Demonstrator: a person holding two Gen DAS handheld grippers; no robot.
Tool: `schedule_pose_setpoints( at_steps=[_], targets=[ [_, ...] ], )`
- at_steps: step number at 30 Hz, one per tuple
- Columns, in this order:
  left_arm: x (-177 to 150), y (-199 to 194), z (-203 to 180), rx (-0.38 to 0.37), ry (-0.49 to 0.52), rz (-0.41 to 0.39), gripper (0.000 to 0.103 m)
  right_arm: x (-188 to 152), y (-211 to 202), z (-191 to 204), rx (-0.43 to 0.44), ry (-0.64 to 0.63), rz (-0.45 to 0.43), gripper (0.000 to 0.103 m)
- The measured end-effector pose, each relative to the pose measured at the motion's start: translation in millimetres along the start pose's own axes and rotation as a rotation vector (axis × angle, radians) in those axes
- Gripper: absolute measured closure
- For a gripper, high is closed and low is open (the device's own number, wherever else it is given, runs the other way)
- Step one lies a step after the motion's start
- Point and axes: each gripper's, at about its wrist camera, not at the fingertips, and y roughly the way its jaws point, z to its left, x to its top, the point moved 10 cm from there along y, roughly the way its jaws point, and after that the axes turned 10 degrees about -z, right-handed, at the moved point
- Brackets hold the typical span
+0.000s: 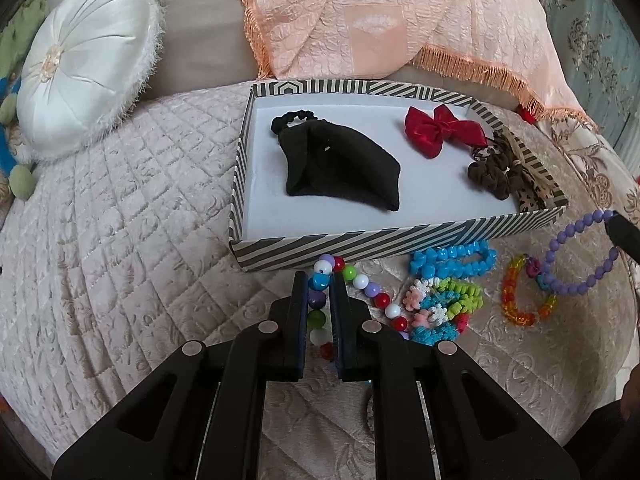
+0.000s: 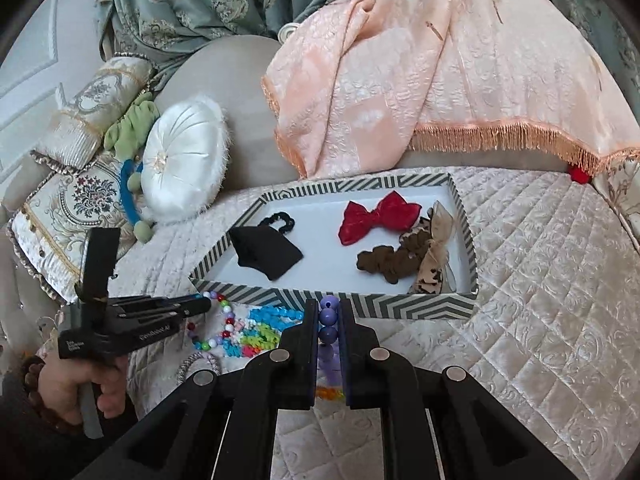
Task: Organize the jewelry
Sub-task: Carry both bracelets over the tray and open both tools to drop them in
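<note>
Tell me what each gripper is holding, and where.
Left gripper: multicolour bead necklace, pinched along its strand. Right gripper: purple bead bracelet, fingers clamping a few beads.

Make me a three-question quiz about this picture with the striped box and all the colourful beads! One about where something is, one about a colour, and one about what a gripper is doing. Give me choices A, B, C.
1. Where is the red bow?
A. Inside the striped box
B. On the white round cushion
C. Among the beads on the quilt

2. What colour is the bead bracelet that the right gripper holds?
A. Green
B. Purple
C. Black

3. What is the left gripper doing?
A. Standing wide open over the box
B. Holding the black pouch
C. Shut on the multicoloured bead necklace

Answers:
1 A, the bow lies on the box's white floor, near the brown scrunchie.
2 B, purple beads sit between the right gripper's fingers.
3 C, its fingers pinch the necklace's beads in front of the box.
</note>
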Motion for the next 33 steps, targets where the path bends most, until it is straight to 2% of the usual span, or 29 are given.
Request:
schedule_pose_setpoints(
  at_steps=[13,17,20,30,33],
  targets=[
    [0,0,2,0.001,-0.004,-0.001,0.094,-4,3,-3,-0.023,-0.007,0.012,0.095],
    [4,-7,0,-0.034,-0.017,-0.018,0.094,-6,3,-5,-0.037,-0.015,0.022,0.095],
    [10,-16,-2,-0.088,-0.046,-0.044,0.094,-6,3,-6,-0.044,-0.023,0.02,0.095],
    [20,-39,-9,-0.13,-0.045,-0.103,0.094,-6,5,-5,-0.052,-0.044,0.031,0.095],
    [33,-50,-16,-0.156,-0.038,-0.138,0.094,-1,5,-2,-0.047,-0.045,0.027,0.095]
  ],
)
